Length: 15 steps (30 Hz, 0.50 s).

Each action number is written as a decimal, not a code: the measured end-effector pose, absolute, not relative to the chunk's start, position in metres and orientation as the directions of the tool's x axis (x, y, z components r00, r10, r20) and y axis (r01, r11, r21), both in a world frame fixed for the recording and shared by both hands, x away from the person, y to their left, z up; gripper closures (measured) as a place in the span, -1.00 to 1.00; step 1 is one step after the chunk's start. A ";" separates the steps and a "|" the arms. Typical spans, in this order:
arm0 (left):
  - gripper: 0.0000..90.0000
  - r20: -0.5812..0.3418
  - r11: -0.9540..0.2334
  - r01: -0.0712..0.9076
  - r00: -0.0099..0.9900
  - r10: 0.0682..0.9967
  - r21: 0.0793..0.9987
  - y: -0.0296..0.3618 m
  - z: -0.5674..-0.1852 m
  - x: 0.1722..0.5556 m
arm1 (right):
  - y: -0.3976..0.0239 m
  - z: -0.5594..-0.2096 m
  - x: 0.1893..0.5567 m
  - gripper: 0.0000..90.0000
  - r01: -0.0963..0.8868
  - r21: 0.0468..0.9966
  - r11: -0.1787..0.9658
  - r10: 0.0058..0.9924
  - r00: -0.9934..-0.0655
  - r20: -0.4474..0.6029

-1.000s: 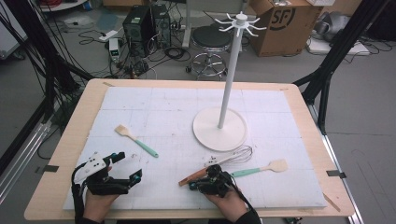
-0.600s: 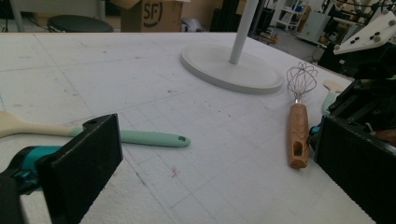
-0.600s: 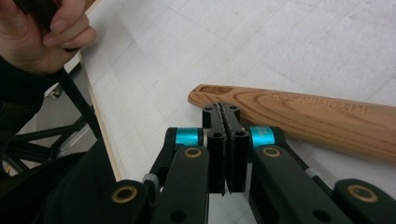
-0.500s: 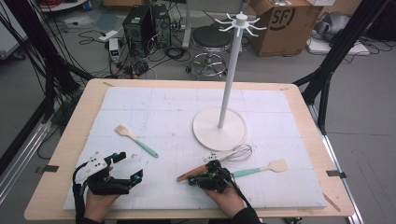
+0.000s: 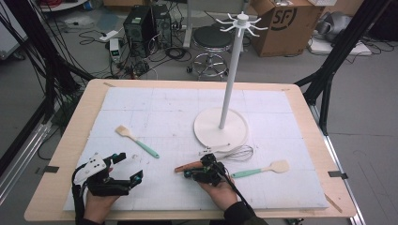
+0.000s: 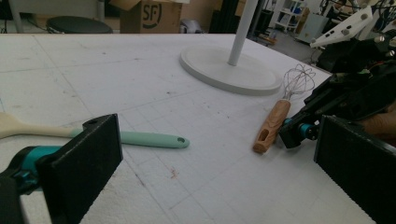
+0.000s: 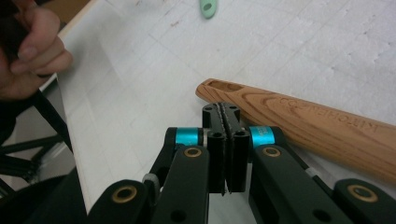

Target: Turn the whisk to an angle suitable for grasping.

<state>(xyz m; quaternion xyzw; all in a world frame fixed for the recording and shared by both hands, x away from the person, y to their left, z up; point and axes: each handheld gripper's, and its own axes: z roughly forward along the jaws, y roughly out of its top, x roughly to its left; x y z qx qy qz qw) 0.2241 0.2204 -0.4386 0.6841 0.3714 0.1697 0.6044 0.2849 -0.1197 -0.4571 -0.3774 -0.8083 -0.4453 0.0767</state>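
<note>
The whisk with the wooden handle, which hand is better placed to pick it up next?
The right. The right gripper sits right beside the whisk handle, jaws shut with nothing between them, so they must open first. The left gripper is open but farther off, nearer the green-handled spatula.

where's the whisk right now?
High view: the whisk lies on the white mat, near side of the stand base, its wooden handle beside the shut right gripper.

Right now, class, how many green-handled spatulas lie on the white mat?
2: one spatula at the mat's left, ahead of the left gripper; the other spatula at the right, beside the whisk.
</note>
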 end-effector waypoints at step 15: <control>-0.96 -0.215 0.001 0.305 0.668 0.712 0.952 0.219 -0.439 0.225 | -0.118 -0.460 0.303 0.99 0.730 0.638 0.246 0.542 -0.649 0.533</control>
